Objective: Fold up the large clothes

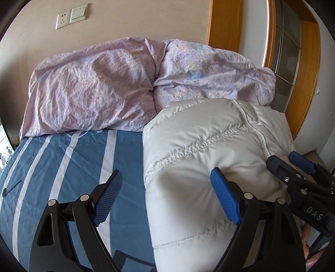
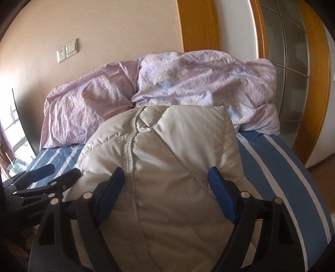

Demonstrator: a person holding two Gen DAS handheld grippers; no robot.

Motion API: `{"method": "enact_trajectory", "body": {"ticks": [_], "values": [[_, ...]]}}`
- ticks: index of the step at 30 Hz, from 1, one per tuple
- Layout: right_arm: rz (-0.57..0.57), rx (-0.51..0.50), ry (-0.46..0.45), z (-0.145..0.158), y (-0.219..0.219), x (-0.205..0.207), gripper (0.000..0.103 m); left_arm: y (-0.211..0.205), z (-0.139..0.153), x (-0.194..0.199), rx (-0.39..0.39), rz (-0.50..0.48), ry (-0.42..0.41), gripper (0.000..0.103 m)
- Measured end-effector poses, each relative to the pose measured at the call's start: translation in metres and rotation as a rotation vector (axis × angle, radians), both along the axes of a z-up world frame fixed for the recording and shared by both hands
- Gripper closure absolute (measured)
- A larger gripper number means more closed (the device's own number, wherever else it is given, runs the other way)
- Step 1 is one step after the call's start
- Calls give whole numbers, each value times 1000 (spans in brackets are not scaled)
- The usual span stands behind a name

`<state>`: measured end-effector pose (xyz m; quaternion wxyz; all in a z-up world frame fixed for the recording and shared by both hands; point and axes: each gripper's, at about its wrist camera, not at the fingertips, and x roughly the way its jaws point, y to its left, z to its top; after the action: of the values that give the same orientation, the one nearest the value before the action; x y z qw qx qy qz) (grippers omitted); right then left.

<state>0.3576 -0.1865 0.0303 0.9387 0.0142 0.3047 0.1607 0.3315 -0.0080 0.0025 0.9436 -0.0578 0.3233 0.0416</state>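
the only clear writing is "das" in pale letters on the black body of the right gripper [image 1: 293,167], seen at the right edge of the left wrist view. in the right wrist view a faint line of small print sits on the body of the left gripper [image 2: 60,174], too blurred to read. the wall socket [image 1: 62,19] and switch plate [image 1: 78,13] carry no legible marks.

the white padded jacket [image 2: 167,167] lies folded into a thick bundle on the striped blue bed sheet [image 1: 73,163], just in front of the crumpled lilac duvet [image 1: 125,83]. its long axis runs from the grippers toward the duvet, with a zigzag-stitched seam running that way too. its near end is cut off by the bottom of both views, and its collar and sleeves cannot be made out.

the right gripper [image 2: 167,188] straddles the jacket: its blue fingers [image 2: 222,198] stand spread wide on either side, and whether they press the padding cannot be told. the left gripper [image 1: 167,196] is released, one finger over the sheet, the other touching the jacket's side. part of a hand [image 1: 309,249] shows beneath the right gripper, mostly hidden.
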Motion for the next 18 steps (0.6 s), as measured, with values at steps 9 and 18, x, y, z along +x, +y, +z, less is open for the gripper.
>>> {"method": "enact_trajectory", "body": {"ticks": [9,18], "values": [[-68,17,80,-28,-32,36,16,-25,-13,25,-41,-39,26,15],[-38,46,136,-50,-41,56,16,-33,-32,43,-65,-35,69,12]]}}
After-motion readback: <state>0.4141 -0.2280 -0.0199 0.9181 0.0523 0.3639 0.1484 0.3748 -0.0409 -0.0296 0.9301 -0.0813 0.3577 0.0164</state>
